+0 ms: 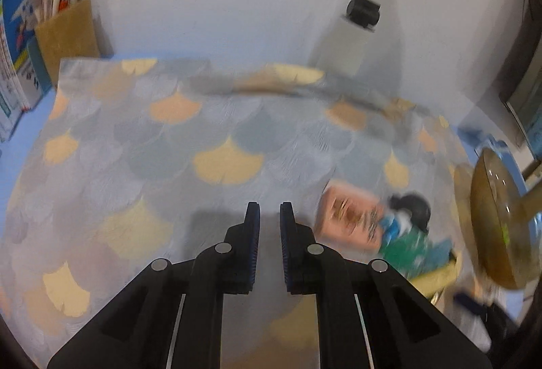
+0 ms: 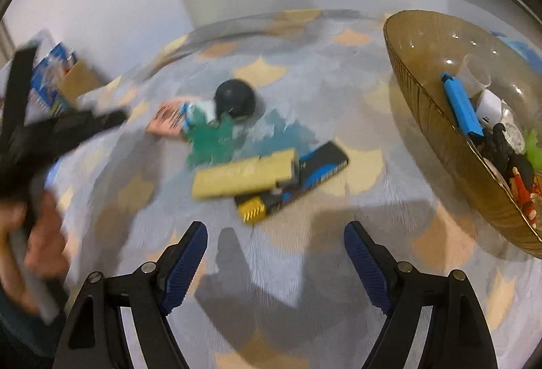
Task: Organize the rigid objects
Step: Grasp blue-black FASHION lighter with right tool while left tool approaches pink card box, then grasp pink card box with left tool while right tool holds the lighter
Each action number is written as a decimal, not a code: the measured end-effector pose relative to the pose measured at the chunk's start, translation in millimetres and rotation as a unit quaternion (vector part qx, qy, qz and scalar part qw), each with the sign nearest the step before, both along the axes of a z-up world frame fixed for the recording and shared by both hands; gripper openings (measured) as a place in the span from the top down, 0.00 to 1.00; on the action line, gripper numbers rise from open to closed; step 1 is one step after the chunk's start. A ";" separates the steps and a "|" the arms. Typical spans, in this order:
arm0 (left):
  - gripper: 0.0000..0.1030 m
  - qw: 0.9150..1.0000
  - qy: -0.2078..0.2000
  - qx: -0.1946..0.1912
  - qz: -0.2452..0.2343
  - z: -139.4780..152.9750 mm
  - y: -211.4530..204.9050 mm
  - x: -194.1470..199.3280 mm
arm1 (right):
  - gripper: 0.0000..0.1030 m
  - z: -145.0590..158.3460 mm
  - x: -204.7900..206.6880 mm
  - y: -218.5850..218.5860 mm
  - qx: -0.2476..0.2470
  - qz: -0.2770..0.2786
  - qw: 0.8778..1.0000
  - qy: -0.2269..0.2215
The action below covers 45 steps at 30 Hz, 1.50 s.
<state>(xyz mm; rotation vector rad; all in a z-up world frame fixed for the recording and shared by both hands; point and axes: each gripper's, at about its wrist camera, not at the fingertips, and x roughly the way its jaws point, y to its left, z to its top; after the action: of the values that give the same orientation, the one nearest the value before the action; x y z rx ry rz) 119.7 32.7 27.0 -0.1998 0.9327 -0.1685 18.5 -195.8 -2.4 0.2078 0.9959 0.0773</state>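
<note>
My left gripper (image 1: 270, 210) is shut with nothing between its pads, over bare patterned cloth (image 1: 210, 132). To its right lie a pink box (image 1: 349, 216), a black round object (image 1: 415, 206) and a green packet (image 1: 406, 247), all blurred. My right gripper (image 2: 276, 230) stands open and empty above the cloth. Ahead of it a long yellow box (image 2: 244, 177) rests across a black and blue box (image 2: 315, 172). Behind them are the green packet (image 2: 210, 142), the black round object (image 2: 235, 98) and the pink box (image 2: 166, 122).
A brown glass bowl (image 2: 423, 105) at the right holds a blue bar (image 2: 462, 105), a clear cup (image 2: 474, 74), a white piece and several small items. A cardboard holder of pens (image 1: 67, 34) and books (image 1: 13, 64) stand at the far left. A hand (image 2: 40, 233) shows at the left edge.
</note>
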 end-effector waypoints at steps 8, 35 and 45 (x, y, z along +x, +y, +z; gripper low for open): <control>0.72 0.998 0.015 0.009 -0.068 -17.9 -37.5 -6.6 | 0.16 -7.3 24.3 26.7 -0.068 -0.047 0.996 -0.019; 0.20 0.929 -0.030 0.169 -0.327 -5.8 -110.0 54.9 | 0.73 -4.4 -21.0 -19.2 -0.004 -0.030 0.998 -0.051; 0.40 0.901 -0.066 0.202 -0.379 -16.8 -137.5 29.8 | 0.70 -3.7 -21.5 -24.9 0.012 -0.027 0.998 -0.052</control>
<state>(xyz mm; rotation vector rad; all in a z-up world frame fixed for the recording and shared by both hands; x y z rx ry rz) 149.5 -104.8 10.1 0.5704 0.8486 -0.6907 -3.0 -220.7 -6.1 0.2502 0.8862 0.0510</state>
